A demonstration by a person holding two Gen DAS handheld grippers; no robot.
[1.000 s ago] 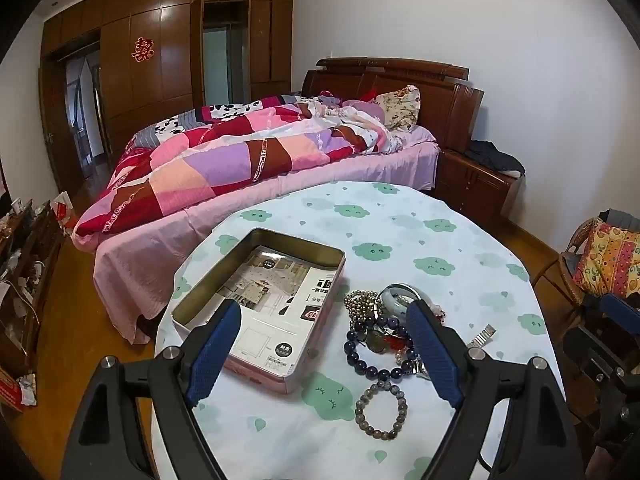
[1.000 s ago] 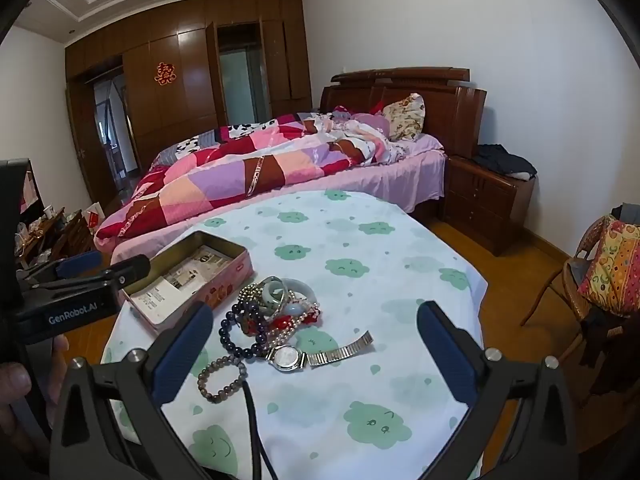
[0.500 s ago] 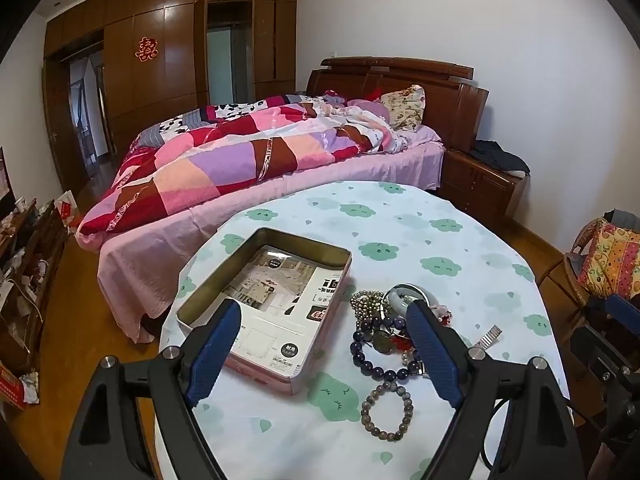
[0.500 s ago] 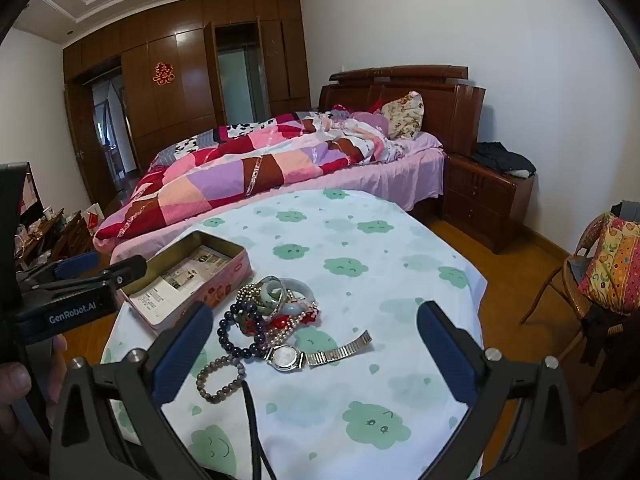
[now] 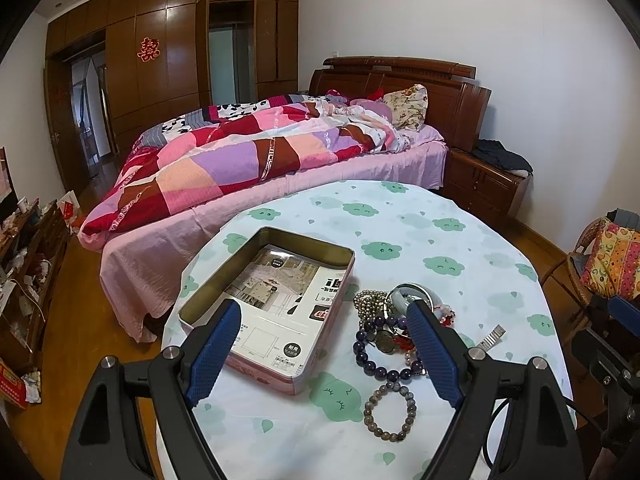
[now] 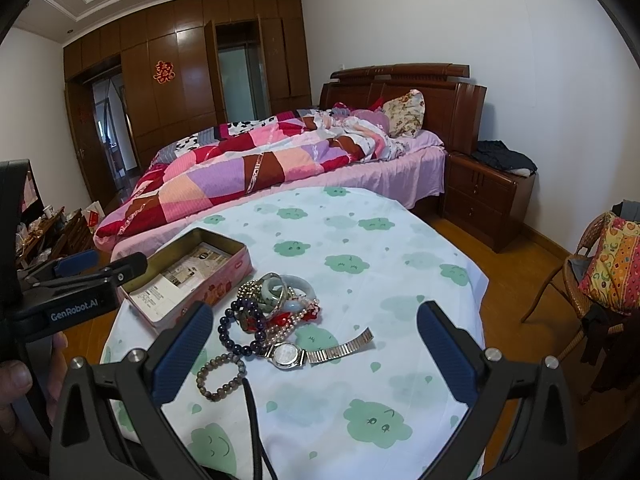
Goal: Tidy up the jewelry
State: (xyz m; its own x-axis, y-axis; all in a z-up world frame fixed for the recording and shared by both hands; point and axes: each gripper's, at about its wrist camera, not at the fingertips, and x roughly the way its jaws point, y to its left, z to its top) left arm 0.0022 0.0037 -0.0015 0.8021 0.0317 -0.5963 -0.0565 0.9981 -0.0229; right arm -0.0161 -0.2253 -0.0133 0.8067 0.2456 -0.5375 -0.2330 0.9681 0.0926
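An open pink tin (image 5: pixel 224 290) (image 6: pixel 224 272) lined with printed paper sits on the round table. Right of it lies a jewelry pile (image 5: pixel 384 312) (image 6: pixel 272 304): jade bangles, pearl strands, a dark purple bead bracelet (image 5: pixel 378 366) (image 6: pixel 234 340). A grey bead bracelet (image 5: pixel 390 412) (image 6: pixel 220 376) lies nearer. A silver watch (image 6: pixel 304 354) lies beside the pile. My left gripper (image 5: pixel 324 322) is open and empty, above the tin's near edge. My right gripper (image 6: pixel 314 326) is open and empty, above the watch.
The table wears a white cloth with green clouds (image 6: pixel 360 264). A bed with a patchwork quilt (image 5: pixel 248 152) stands behind it. A wooden nightstand (image 6: pixel 488 196) is at the right, a wicker chair (image 6: pixel 596 264) at the far right, cluttered shelves (image 5: pixel 24 264) at the left.
The left gripper has pulled back and risen a little, so the tin and the pile sit slightly farther off. The right gripper has barely moved. Both stay open.
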